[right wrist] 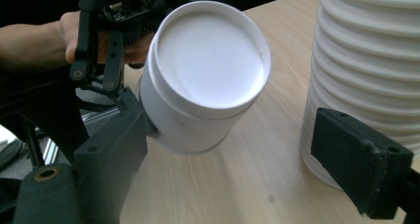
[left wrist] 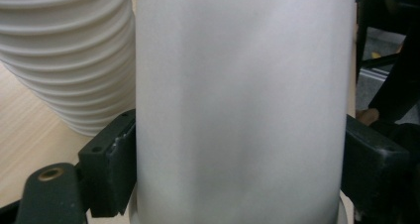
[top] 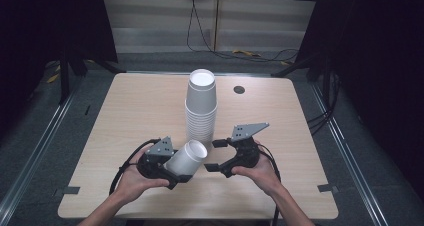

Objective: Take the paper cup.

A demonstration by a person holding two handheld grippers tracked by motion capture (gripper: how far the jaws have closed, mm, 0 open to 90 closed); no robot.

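Table [top: 125, 116]: cup [top: 186, 157] tilted, base twd stack [top: 201, 108], L tongs [top: 175, 168] clamped.

A recording lab, not a home.
Black curtains [top: 45, 21] flanked the table [top: 140, 111]; cables [top: 200, 31] trailed behind it.

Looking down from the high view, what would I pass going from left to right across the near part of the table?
Left hand → left gripper → single white cup clamped in it, lying tilted → right gripper, jaws apart with nothing between them → right hand.
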